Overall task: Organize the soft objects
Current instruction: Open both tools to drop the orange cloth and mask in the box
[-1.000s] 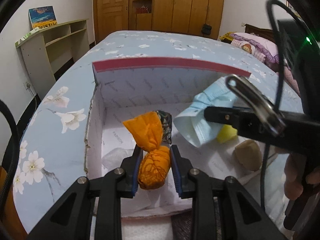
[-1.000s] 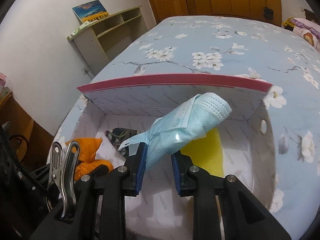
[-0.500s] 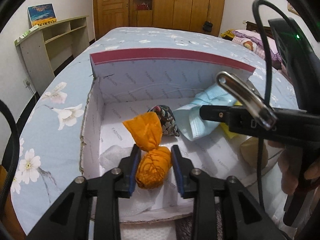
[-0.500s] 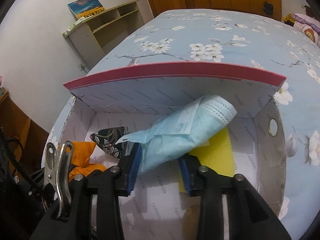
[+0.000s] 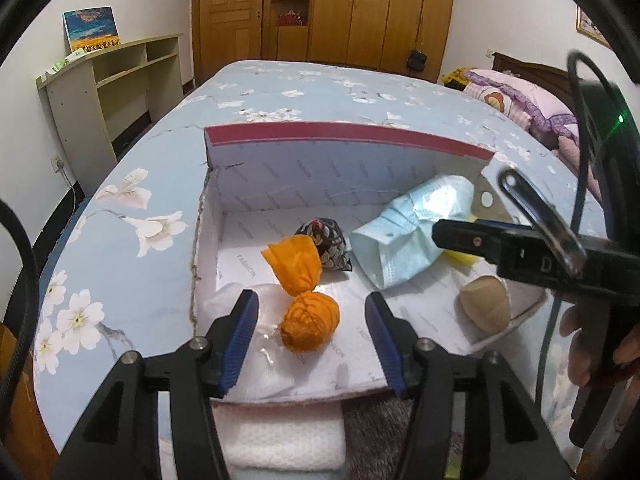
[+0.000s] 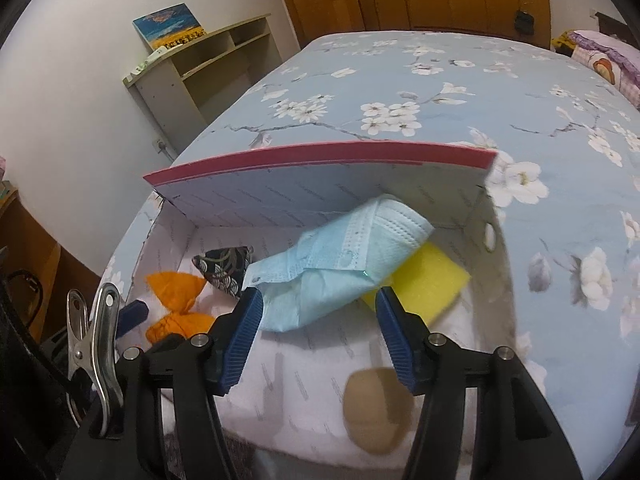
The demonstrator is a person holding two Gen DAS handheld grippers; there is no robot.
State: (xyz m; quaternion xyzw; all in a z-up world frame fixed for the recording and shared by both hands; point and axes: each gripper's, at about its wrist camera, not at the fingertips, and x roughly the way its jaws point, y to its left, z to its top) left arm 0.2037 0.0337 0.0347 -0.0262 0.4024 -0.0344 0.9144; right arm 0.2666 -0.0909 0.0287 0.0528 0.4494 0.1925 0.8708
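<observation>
A bed [image 5: 320, 96] with a pale-blue floral cover fills the room; wooden wardrobes [image 5: 360, 8] stand behind it. On it sits an open white cardboard box [image 5: 340, 168] with a red rim. Inside lie a crumpled blue face mask [image 6: 340, 256], a yellow sponge [image 6: 428, 284], an orange knotted cloth [image 5: 304, 296] and a dark patterned pouch [image 5: 328, 244]. The left gripper [image 5: 312, 320] and right gripper [image 6: 320, 320] have just been opening; cloth and mask sit between unpressing pads.
</observation>
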